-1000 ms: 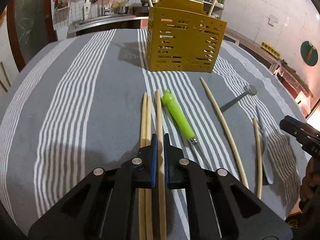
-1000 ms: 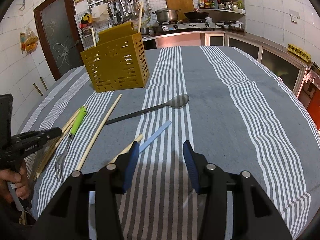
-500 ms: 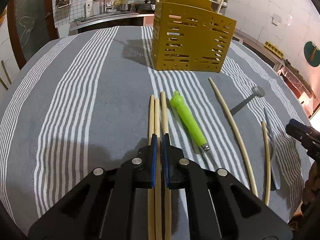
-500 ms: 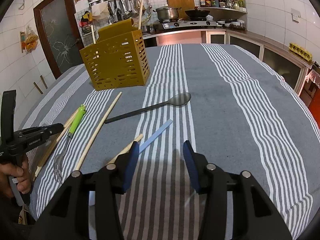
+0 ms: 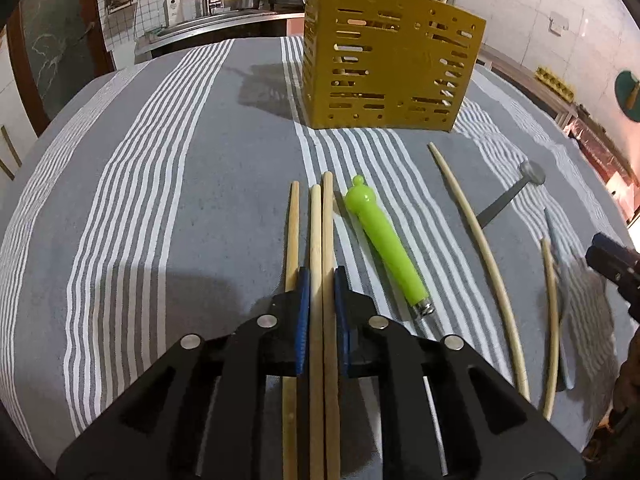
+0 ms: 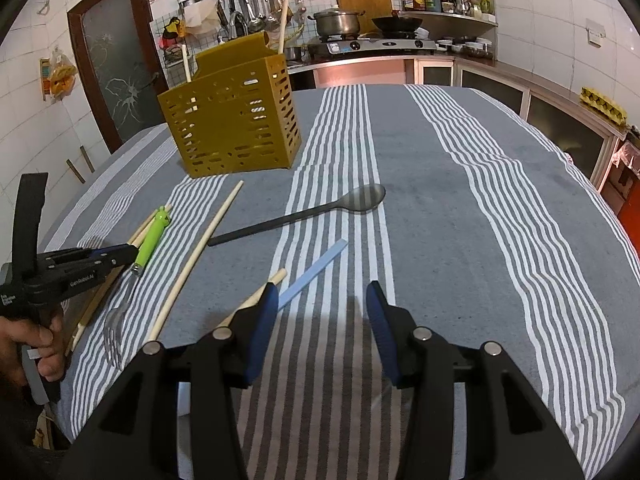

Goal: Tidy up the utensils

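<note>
- The left claw [image 5: 320, 300] is clenched on two pale wooden chopsticks [image 5: 321, 232] that lie side by side between its blue pads; a third chopstick [image 5: 292, 232] runs just outside the left pad.
- A fork with a lime-green handle [image 5: 382, 246] lies just to the right of them, then a long pale stick [image 5: 476, 232] and a shorter stick [image 5: 551, 312] further right.
- The right claw [image 6: 322, 312] is released, its jaws wide apart above the cloth, with a light blue strip [image 6: 316, 270] and the short stick's end beside its left pad.
- A dark spoon [image 6: 304, 214] rests between the claw and the yellow slotted holder [image 6: 236, 120], which stands upright with two sticks already poking from its top.
- The table [image 6: 460, 184] wears a grey cloth with white stripes; behind it are a tiled wall, a stove with pots [image 6: 340, 22] and a rack of hanging utensils.
- The right half of the cloth lies bare to its edge.
</note>
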{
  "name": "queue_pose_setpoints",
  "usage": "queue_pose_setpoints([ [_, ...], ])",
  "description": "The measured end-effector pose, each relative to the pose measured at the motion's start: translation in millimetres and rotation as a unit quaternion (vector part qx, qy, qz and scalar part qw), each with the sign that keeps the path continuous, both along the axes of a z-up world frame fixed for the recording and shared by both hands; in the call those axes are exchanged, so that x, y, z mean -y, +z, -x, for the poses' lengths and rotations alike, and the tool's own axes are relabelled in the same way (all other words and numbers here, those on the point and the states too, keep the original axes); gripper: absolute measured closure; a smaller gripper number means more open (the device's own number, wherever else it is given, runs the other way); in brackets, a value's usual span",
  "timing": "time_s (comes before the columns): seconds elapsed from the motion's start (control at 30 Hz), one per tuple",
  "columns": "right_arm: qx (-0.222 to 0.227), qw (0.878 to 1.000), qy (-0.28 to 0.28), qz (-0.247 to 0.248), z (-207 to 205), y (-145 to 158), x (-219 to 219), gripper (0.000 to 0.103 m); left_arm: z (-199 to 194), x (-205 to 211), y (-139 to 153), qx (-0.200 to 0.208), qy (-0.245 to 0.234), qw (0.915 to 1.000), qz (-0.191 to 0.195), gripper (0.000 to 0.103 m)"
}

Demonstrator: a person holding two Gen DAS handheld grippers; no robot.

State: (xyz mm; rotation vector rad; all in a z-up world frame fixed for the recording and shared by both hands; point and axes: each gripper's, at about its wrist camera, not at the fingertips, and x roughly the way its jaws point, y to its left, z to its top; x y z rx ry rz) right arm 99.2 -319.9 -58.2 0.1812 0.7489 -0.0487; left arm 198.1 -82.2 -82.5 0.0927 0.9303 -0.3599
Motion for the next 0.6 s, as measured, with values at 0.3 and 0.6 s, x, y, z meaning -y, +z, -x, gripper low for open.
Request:
queue_pose_setpoints([
  [0.3,0.0,1.0,0.001,-0.001,-1,1,1,0.057,-3,-8,6,-0.006,-0.001,0.9997,0.024,0.091],
  [0.6,-0.001,1.0,0.001,-0.001,-1,0,0,0.057,-9,-12,8,-0.006,0.002,0.9994,0.034,0.091],
])
